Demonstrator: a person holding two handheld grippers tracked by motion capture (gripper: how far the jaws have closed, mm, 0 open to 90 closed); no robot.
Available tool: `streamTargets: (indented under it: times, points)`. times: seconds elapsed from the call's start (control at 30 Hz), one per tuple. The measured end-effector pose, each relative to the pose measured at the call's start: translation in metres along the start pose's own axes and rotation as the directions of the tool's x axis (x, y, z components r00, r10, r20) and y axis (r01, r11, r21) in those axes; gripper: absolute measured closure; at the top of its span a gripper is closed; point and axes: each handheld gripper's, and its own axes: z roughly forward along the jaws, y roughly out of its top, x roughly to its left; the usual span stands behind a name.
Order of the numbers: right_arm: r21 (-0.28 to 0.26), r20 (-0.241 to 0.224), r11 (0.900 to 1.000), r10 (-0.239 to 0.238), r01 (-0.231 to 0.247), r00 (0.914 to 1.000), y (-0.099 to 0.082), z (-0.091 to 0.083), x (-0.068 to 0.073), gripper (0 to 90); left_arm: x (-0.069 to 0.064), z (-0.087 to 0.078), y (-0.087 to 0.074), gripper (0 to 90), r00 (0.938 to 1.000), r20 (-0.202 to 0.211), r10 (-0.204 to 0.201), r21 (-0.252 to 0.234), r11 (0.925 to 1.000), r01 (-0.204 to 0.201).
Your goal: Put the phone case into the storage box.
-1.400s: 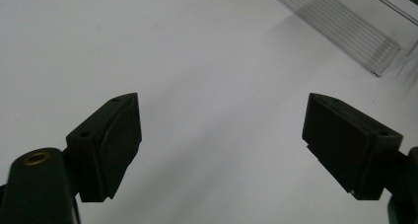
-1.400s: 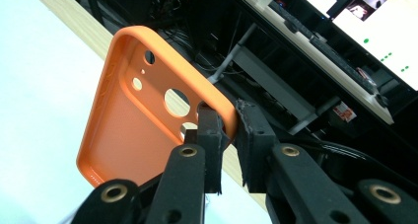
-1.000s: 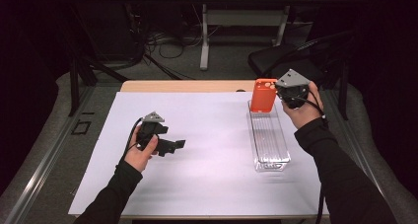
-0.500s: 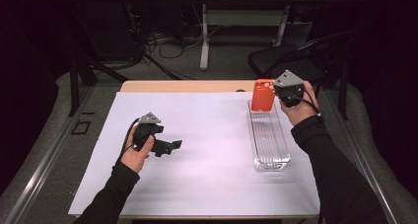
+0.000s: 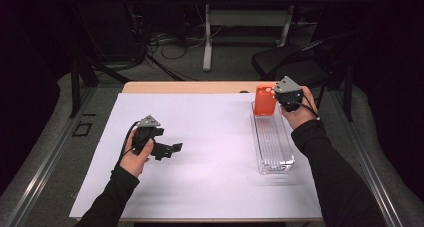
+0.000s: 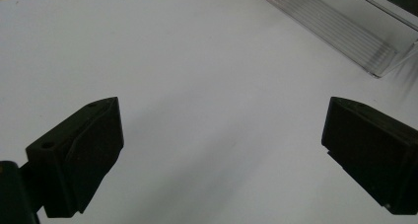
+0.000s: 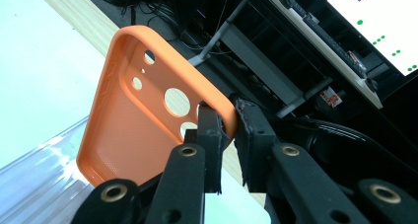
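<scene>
Surface: white sheet (image 5: pixel 210 137) on wooden table (image 5: pixel 190 87) | room: dark, cables on floor | my left gripper (image 5: pixel 167 148) wide open, empty | my right gripper (image 7: pixel 227 130) pinches orange plastic phone case (image 7: pixel 143 115) over clear plastic tray (image 5: pixel 272 142), far right.

The counter (image 5: pixel 200 87) has a light wooden top, seen as a bare strip along its far edge. A large white sheet (image 5: pixel 210 167) covers nearly all the rest. On the sheet, toward the right, a long clear plastic tray (image 5: pixel 272 147) lies with its length running near to far.

Table (image 5: pixel 220 182) mid open; clear tray (image 5: pixel 272 147) blocks rt.
</scene>
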Motion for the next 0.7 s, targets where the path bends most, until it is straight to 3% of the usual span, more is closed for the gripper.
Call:
streamTargets:
  times: [0.7]
  points:
    - [-0.001, 0.012, 0.9998, -0.018, 0.018, 0.9998, -0.011, 0.013, 0.008, 81.8, 0.002, 0.004, -0.005, 2.4, 0.9999, -0.002, -0.011, 0.018, 0.9998, 0.011]
